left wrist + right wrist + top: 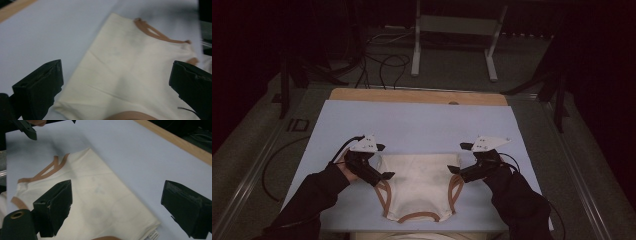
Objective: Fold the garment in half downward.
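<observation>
Jaws stand apart on my left gripper and right gripper, flanking the folded garment; I judge uneven bites would skew it.

The high view looks forward and down on the desk; both gripper views look close at the shirt.

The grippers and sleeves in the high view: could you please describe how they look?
Each hand holds a black two-jaw gripper: the left gripper and the right gripper each carry a pale three-cornered plate with small dark markings on top. The jaws are blocky and matte black. A black cable loops from the left gripper. The person wears dark long sleeves.
</observation>
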`<state>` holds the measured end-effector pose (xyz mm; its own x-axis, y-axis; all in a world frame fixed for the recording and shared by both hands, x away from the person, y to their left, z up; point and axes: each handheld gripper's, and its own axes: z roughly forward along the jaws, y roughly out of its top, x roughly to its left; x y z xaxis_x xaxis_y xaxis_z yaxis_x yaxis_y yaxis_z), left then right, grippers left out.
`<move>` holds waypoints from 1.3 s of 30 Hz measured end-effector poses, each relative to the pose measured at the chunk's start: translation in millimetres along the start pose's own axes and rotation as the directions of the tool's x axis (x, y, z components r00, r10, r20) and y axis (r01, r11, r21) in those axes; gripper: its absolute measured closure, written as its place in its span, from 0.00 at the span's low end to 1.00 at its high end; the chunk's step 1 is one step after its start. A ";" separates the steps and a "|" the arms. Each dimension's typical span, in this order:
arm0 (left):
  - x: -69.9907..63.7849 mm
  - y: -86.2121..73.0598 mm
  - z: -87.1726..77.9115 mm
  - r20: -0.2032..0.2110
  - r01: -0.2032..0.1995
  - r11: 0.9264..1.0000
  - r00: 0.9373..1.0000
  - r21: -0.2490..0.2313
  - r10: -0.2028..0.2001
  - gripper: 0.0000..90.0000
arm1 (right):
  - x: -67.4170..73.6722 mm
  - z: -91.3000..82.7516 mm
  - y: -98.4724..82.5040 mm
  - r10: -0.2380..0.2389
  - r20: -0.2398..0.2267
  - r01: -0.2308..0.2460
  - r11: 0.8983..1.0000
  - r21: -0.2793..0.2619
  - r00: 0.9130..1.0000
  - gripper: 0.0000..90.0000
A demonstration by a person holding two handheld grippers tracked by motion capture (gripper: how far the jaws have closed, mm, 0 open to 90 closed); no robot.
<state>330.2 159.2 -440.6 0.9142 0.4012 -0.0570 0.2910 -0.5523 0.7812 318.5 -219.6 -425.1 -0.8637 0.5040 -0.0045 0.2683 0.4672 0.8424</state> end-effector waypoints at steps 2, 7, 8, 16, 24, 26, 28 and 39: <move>6.3 -0.7 0.7 -0.014 0.026 1.000 1.000 -0.010 -0.027 0.00 | -7.9 2.7 3.3 -0.006 0.013 0.006 1.000 0.003 1.000 0.11; 23.2 -6.3 5.4 -0.050 0.068 0.998 0.996 -0.007 -0.069 0.00 | -21.0 9.0 3.6 0.013 0.020 -0.014 1.000 0.017 1.000 0.11; 23.2 -6.3 5.4 -0.050 0.068 0.998 0.996 -0.007 -0.069 0.00 | -21.0 9.0 3.6 0.013 0.020 -0.014 1.000 0.017 1.000 0.11; 45.8 -19.4 17.2 -0.075 0.135 0.990 0.988 0.031 -0.132 0.00 | -42.1 26.4 -9.2 0.054 0.037 -0.055 0.998 0.036 0.998 0.11; 58.7 -34.0 30.2 -0.069 0.179 0.981 0.982 0.080 -0.174 0.00 | -52.1 43.8 -24.1 0.115 0.012 -0.115 0.990 0.082 0.993 0.11; 60.0 -36.8 33.5 -0.083 0.176 0.980 0.982 0.093 -0.169 0.00 | -55.5 51.2 -32.8 0.126 0.002 -0.126 0.987 0.103 0.992 0.11; 63.2 -40.9 38.0 -0.103 0.179 0.977 0.981 0.116 -0.167 0.02 | -57.4 56.0 -38.2 0.138 -0.002 -0.136 0.983 0.125 0.990 0.12; 67.8 -51.7 48.4 -0.076 0.161 0.978 0.985 0.130 -0.152 0.36 | -65.4 72.8 -56.9 0.180 -0.008 -0.175 0.962 0.209 0.984 0.17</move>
<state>390.7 179.5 -514.9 0.8351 0.5352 -0.1274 0.4685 -0.5706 0.6744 390.7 -226.3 -512.0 -0.8043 0.5745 0.1516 0.4983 0.5133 0.6987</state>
